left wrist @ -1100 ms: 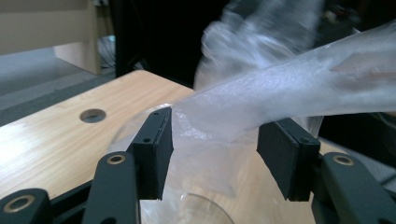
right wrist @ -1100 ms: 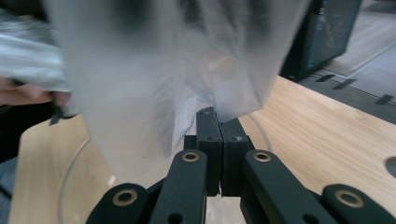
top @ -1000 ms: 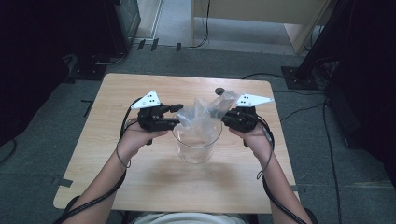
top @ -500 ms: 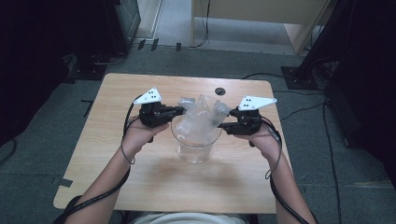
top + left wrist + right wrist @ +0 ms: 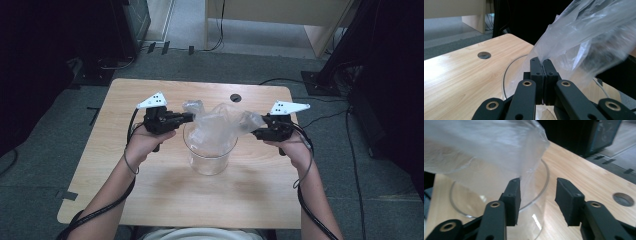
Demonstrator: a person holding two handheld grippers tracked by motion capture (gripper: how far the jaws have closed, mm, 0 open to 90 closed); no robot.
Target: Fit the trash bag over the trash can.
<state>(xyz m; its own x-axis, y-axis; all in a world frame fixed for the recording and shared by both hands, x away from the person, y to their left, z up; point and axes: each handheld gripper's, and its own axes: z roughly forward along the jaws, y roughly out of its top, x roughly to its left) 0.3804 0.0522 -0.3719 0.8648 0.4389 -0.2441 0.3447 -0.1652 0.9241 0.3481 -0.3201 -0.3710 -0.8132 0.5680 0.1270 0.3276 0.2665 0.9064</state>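
A crumpled clear plastic bag rises out of a clear round container at the table's middle. My left gripper is at the bag's left side, and in the left gripper view my left gripper is shut on a fold of the bag. My right gripper is at the bag's right corner. In the right gripper view my right gripper is open and its jaws have just been closing. The bag hangs with its edge against the left pad, not pinched, above the container's rim.
The wooden table has a round cable hole behind the container. Cables trail from both grippers past the person's forearms. Dark equipment and a light wooden cabinet stand on the floor beyond the table's far edge.
The left gripper has closed on the bag's left side. The right gripper has let go of the bag and moved to the right. The bag now spreads wider between the two grippers.
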